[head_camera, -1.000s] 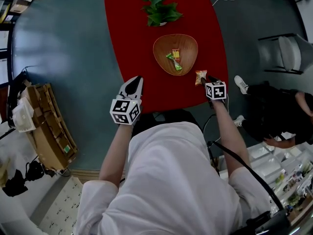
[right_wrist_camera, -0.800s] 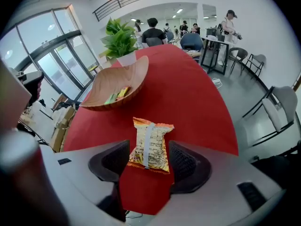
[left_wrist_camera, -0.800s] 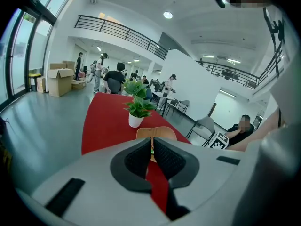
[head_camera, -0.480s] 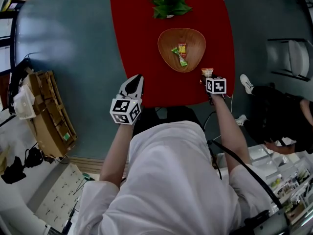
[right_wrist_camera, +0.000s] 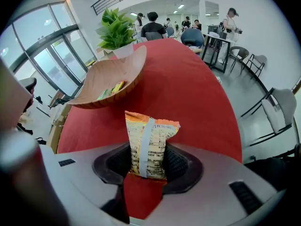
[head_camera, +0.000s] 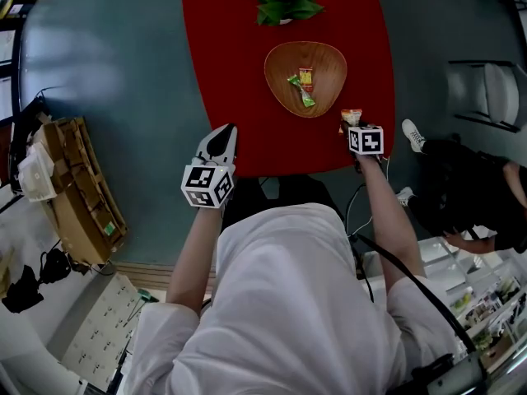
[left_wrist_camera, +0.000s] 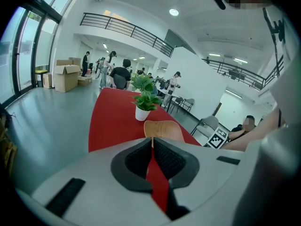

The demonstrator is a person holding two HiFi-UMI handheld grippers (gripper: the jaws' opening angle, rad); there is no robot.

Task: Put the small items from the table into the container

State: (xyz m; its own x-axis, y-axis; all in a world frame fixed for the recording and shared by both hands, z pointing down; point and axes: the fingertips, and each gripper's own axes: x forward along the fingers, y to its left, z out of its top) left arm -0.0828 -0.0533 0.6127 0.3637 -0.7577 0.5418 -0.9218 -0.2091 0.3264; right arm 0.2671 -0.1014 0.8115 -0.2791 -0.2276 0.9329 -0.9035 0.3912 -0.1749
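1. Two tools over the near end of the red surface (head_camera: 230, 72), one per hand, both pointing fwd and down.
2. L tool (left_wrist_camera: 152, 138): narrow, pads meet at the tips, only a thin sliver of red surface shows btwn them. Nothing held. It sits at the surface's near L edge, well apart from the items.
3. R tool (right_wrist_camera: 149, 150): jaws closing w/ the snack packet (right_wrist_camera: 151, 126) btwn them. Pads press its lower half on both sides; upper half sticks out upright past the tips. Packet is orange/yellow w/ a pale strip down the middle; print too small to read. Can't tell if its bottom end rests on the surface.
4. Wooden bowl (head_camera: 323, 62): on the surface, ahead of R tool and a bit to its L, near the packet but not touching. Ahead and to the R of L tool.
5. Inside the bowl: green-wrapped sweet (head_camera: 301, 94) and red/yellow sweet (head_camera: 306, 77), just beside each other, approx mid-bowl.
6. Potted plant (head_camera: 284, 2): white pot, green leaves, beyond the bowl from both tools.
7. Off the surface: grey chair (head_camera: 487, 89) to the R of R tool; seated person (head_camera: 469, 192) in dark clothes and white shoes, R of R tool; cardboard boxes (head_camera: 78, 196) on the floor, L of L tool.
8. Bkgd in the tool views: big hall, more people far off, railings overhead.
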